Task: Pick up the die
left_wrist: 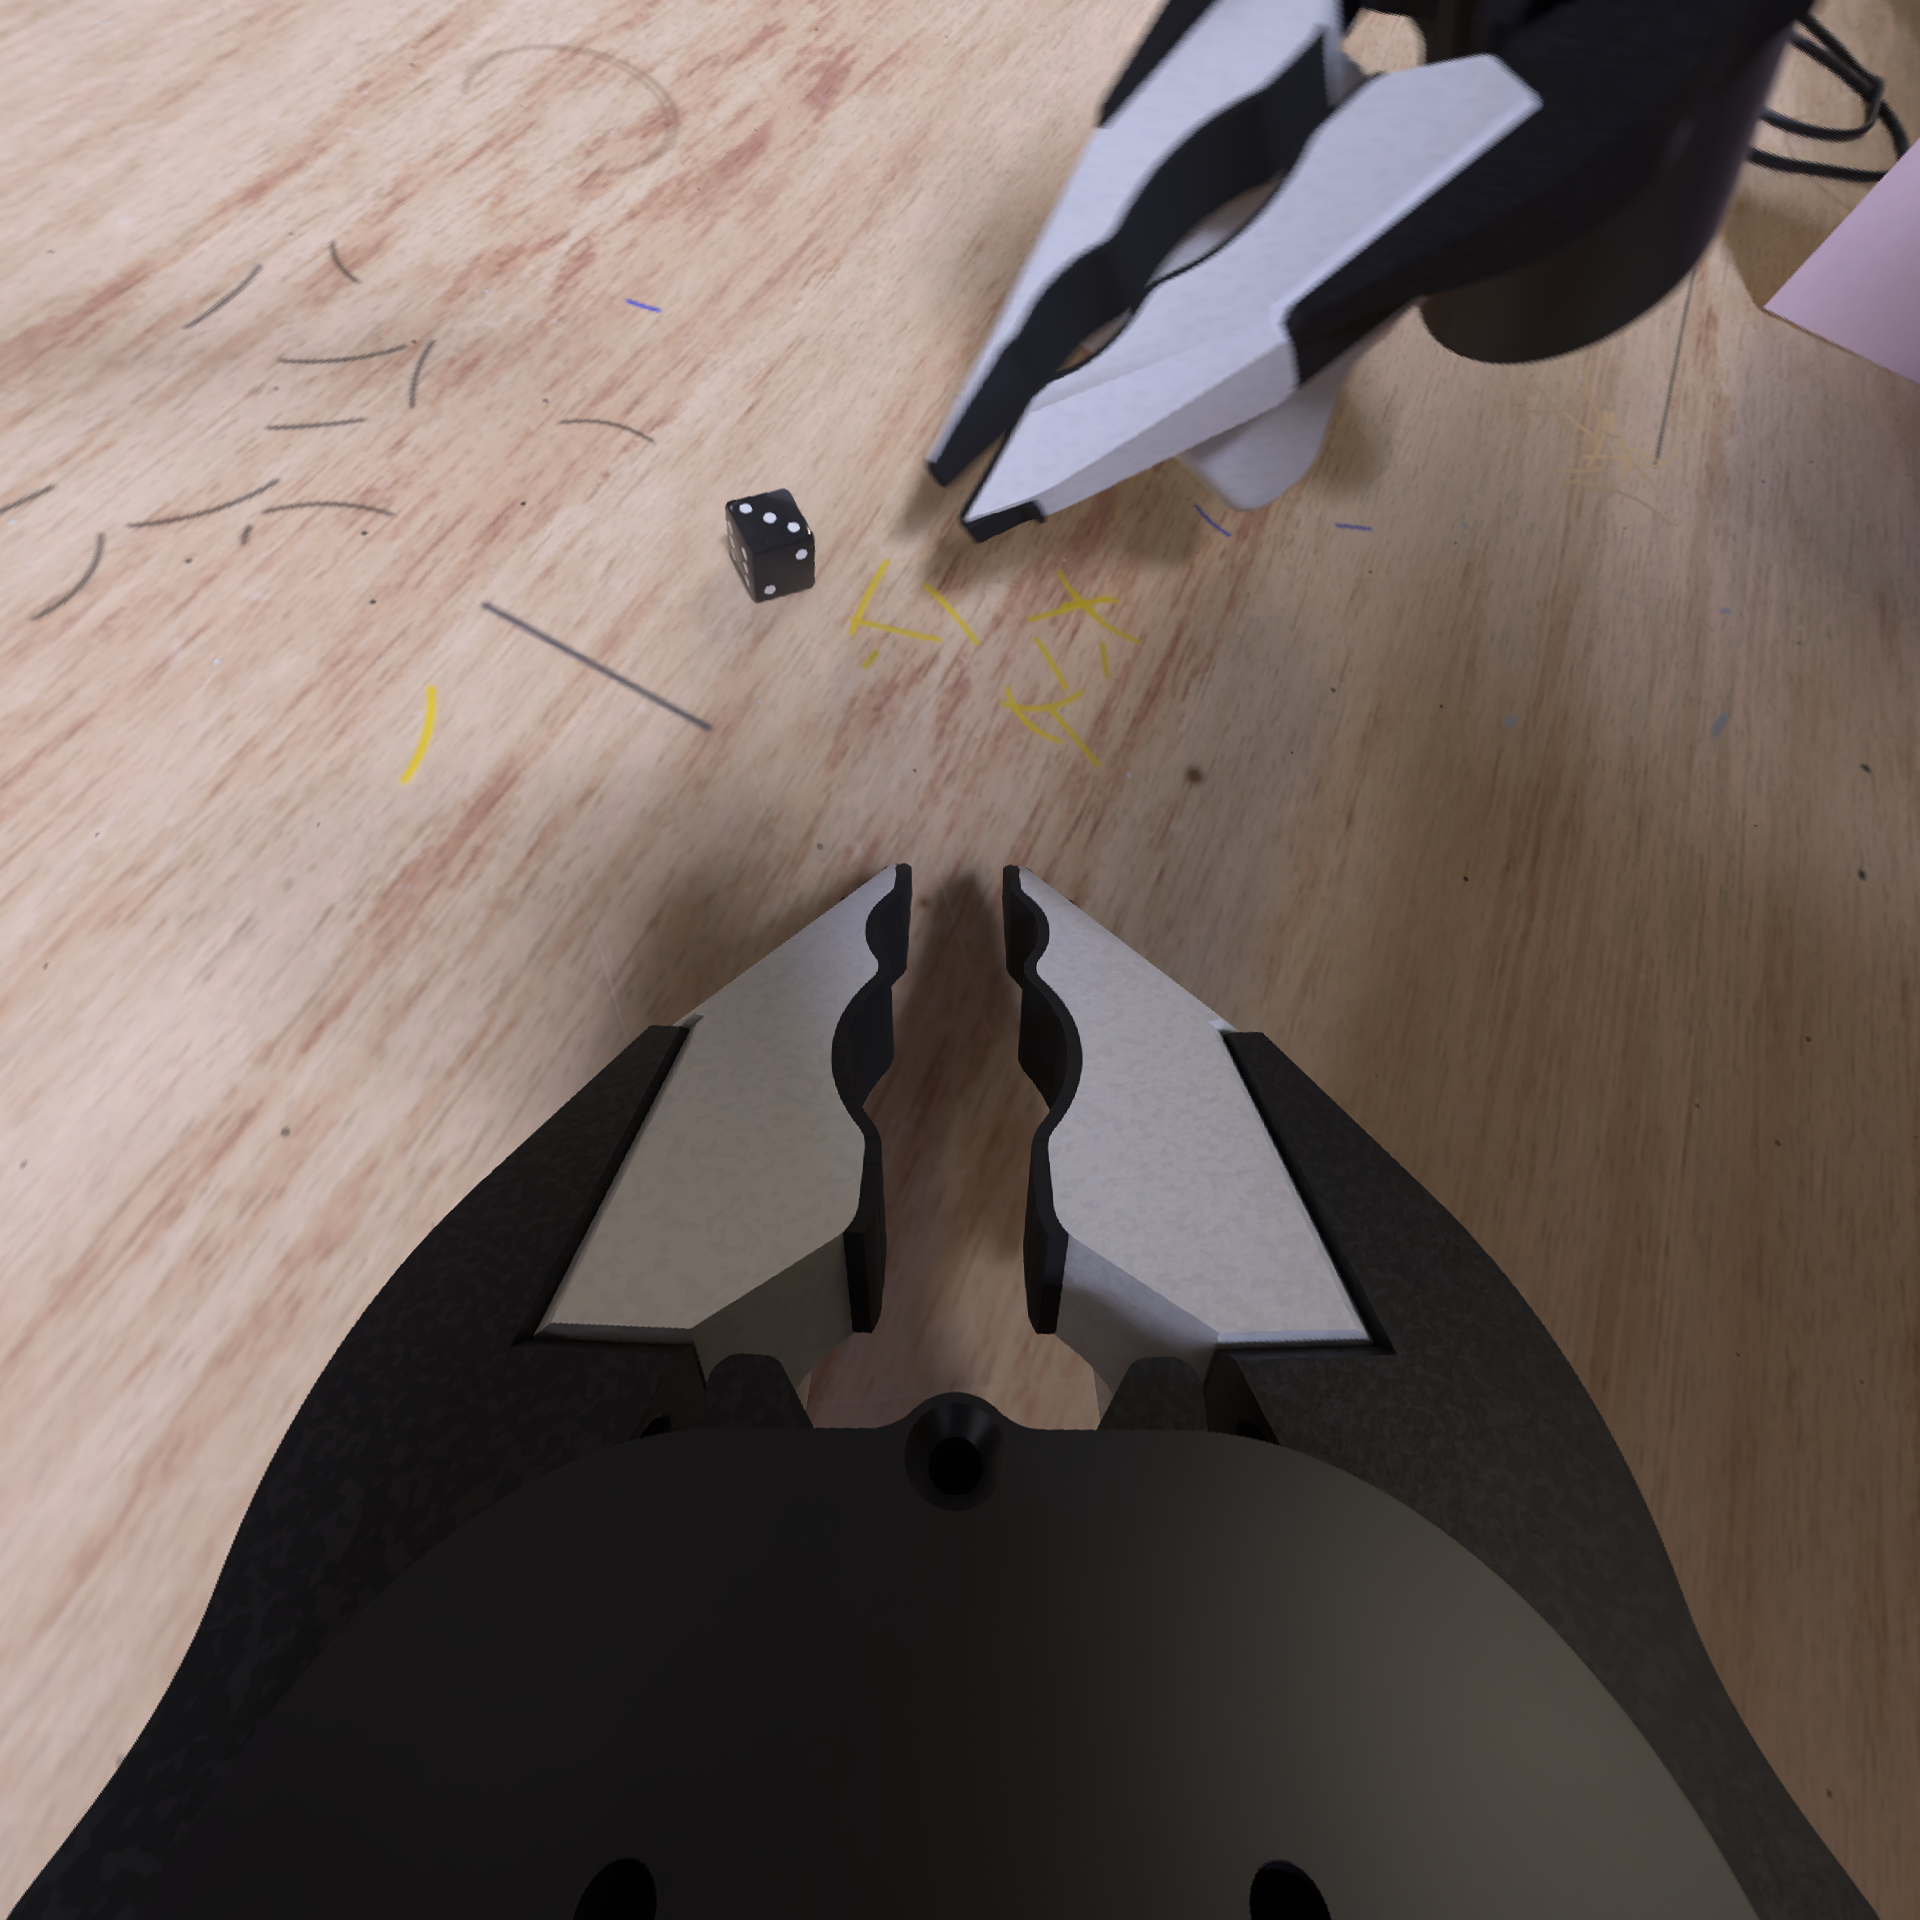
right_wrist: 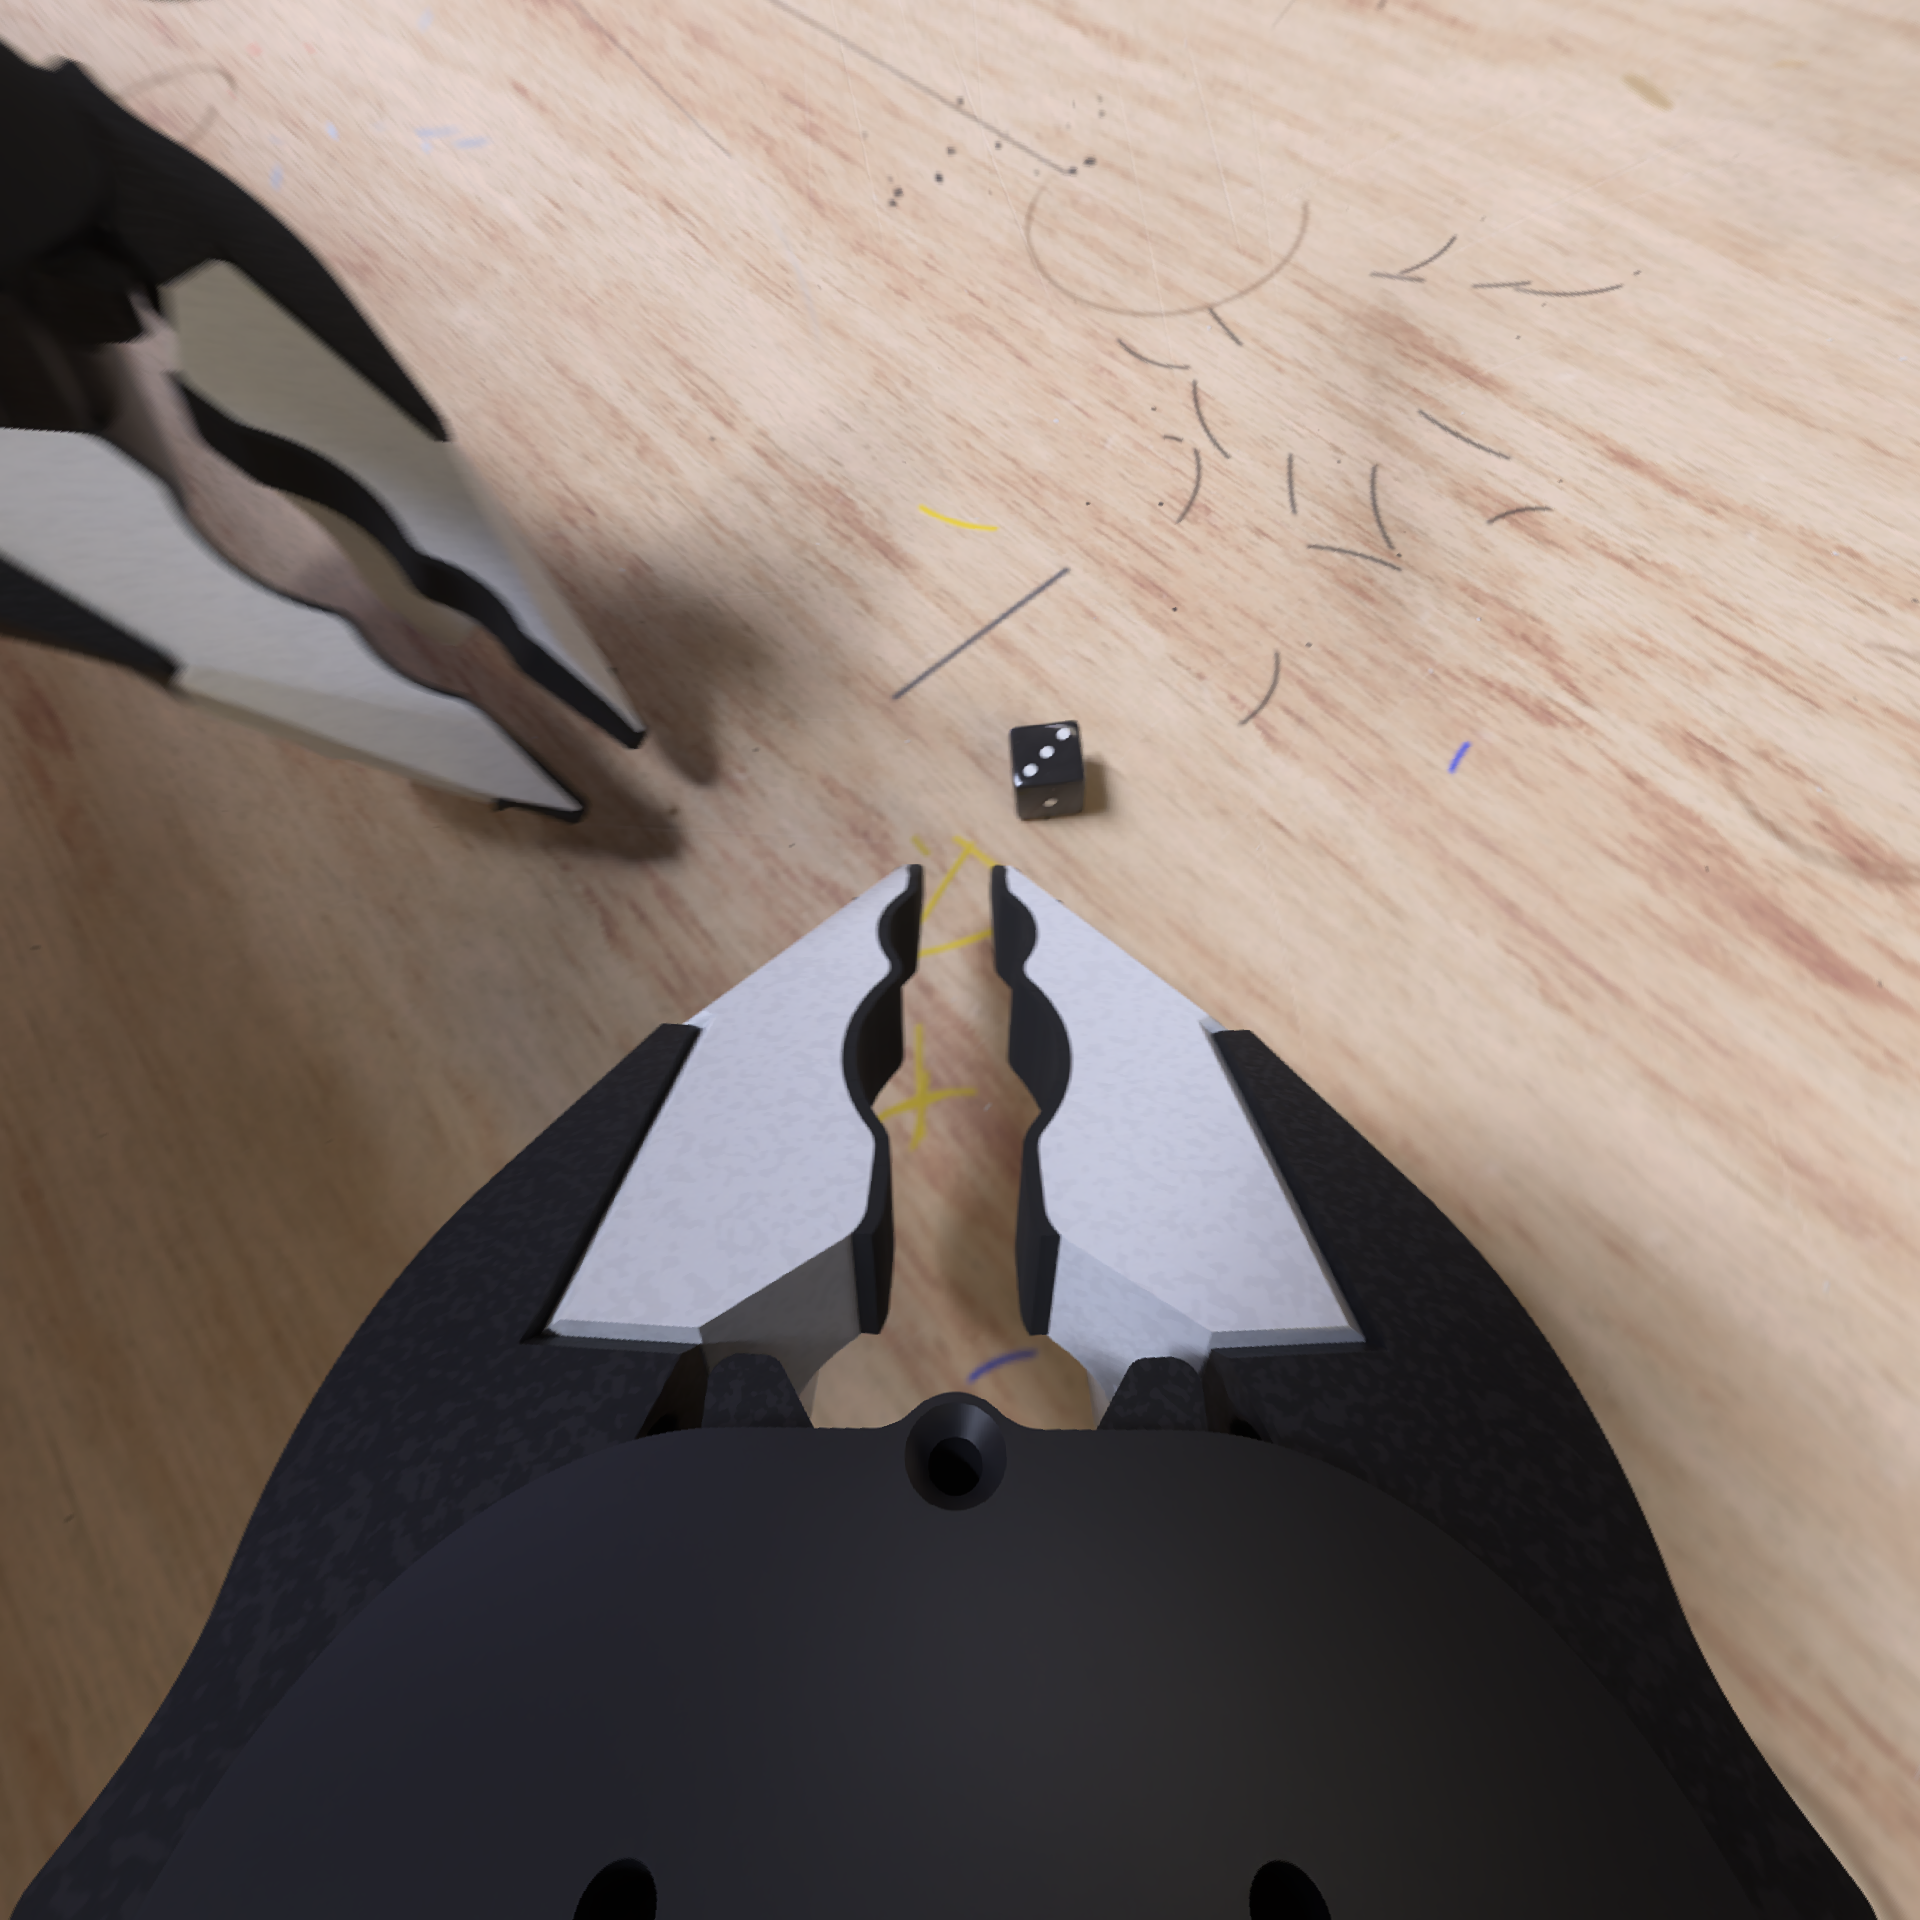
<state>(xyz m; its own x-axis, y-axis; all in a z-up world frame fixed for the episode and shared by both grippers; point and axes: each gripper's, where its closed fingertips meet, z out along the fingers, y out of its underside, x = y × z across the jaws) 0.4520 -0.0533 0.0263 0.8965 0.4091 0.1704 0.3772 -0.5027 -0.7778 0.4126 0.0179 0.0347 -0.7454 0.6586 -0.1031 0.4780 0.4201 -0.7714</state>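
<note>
die (right_wrist: 1054, 771) sits untouched on bench (right_wrist: 1558, 935); i see both tongs, left (left_wrist: 956, 883) and right (right_wrist: 956, 881), slightly parted, empty; approach, grasp, lift remain.

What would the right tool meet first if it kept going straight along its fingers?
Probably the bare wooden table, at the yellow scribbles just ahead of the right tool. The black die sits slightly right of that line, so it would likely be missed; depth is uncertain.

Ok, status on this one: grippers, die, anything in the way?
Left gripper and right gripper open, both empty. Die on the table, untouched, just ahead-right of the right tips. Nothing in the way.
</note>
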